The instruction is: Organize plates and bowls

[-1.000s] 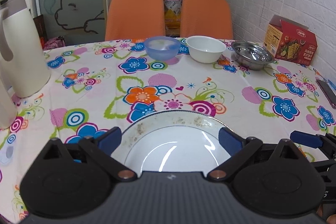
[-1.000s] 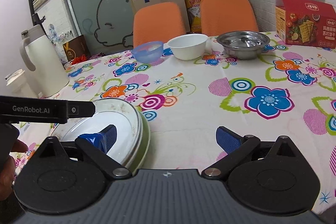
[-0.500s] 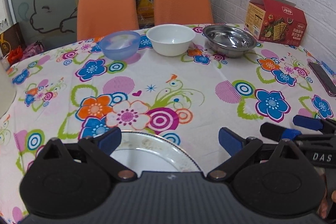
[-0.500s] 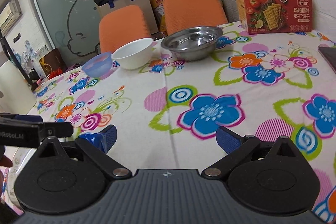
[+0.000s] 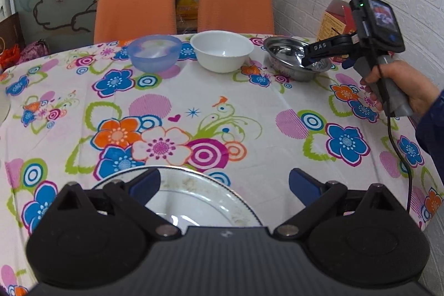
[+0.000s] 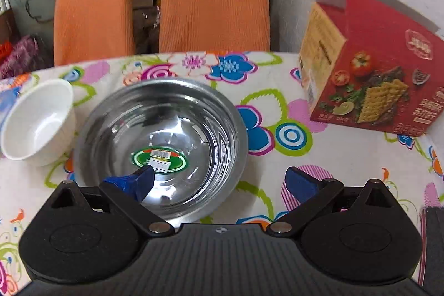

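Straddling the near rim of the steel bowl [image 6: 161, 146], the right hand-held gripper [image 6: 219, 179] stands wide, its left finger down inside the bowl above the green label and its right finger outside over the cloth. Nothing is gripped yet. The left hand-held gripper [image 5: 223, 182] is equally wide and empty, hovering low over the white plate [image 5: 194, 199] at the near edge of the worktop [image 5: 249, 113]; its left finger overlaps the plate's rim, though whether it touches I cannot tell from this angle.

Judging by the pose, the right side is about to pinch the steel rim. The wall is thin, smooth and sloped, so the pads could slide off as they close, or the bowl could tip and swing once lifted by one edge. The white bowl [image 6: 36, 124] sits just beside it on the left, and a skidding steel bowl would knock it. The cracker box [image 6: 371, 68] stands farther off to the right, less at risk.

Counted: three bowls in a row at the far side, namely a blue bowl [image 5: 154, 53], the white one and the steel one; one plate visibly; two orange chairs [image 5: 136, 4] behind; one box.
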Demonstrator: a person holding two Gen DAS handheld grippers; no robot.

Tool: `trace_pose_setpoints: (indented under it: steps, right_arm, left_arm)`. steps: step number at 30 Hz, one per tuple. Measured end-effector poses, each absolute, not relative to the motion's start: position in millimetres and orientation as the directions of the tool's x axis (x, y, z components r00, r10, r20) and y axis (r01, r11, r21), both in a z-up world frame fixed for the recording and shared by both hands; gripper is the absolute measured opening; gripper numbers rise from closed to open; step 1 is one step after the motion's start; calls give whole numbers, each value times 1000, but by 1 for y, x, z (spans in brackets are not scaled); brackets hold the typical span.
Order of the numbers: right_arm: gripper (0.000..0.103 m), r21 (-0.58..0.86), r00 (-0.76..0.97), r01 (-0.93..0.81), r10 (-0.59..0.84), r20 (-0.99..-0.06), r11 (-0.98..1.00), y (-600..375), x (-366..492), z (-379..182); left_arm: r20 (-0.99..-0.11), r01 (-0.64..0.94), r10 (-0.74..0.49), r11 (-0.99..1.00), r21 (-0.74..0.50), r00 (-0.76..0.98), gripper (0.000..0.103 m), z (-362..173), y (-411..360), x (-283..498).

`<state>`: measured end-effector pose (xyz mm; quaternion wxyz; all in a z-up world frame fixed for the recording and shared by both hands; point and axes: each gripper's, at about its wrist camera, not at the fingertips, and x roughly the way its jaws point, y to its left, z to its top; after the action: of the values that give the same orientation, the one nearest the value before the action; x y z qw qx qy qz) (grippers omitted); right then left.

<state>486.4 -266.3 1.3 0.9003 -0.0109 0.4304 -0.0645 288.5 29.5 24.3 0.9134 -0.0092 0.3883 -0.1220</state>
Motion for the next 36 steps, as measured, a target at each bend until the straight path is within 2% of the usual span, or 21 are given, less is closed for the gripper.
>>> trace_pose_setpoints:
  steps: [2, 6, 12, 22, 25, 28, 32, 36]
  right_arm:
    - [89, -59, 563, 109, -110, -819, 992, -268, 501, -9]
    - [89, -53, 529, 122, -110, -841, 991, -267, 502, -9]
    - [89, -44, 485, 101, -88, -870, 994, -259, 480, -6]
    - [89, -4, 448, -18, 5, -894, 1000, -233, 425, -9]
    - [89, 14, 536, 25, -2, -844, 1000, -239, 408, 6]
    - [89, 6, 692, 89, -57, -720, 996, -246, 374, 29]
    - [89, 126, 807, 56, 30, -589, 990, -249, 311, 22]
    - [89, 189, 790, 9, 109, -603, 982, -246, 296, -1]
  left_arm:
    - [-707, 192, -211, 975, -108, 675, 97, 26, 42, 286]
    - [-702, 152, -186, 982, -111, 688, 98, 25, 61, 284]
    - [-700, 144, -229, 973, -179, 677, 98, 22, 71, 278]
    - [-666, 163, -258, 966, -203, 700, 98, 28, 71, 251]
    - [-667, 174, -270, 962, -209, 694, 98, 31, 69, 253]
    - [-663, 164, -247, 969, -186, 707, 98, 38, 67, 258]
    - [-659, 133, -210, 977, -166, 723, 99, 42, 65, 272]
    - [-682, 162, -223, 975, -153, 696, 99, 44, 46, 303]
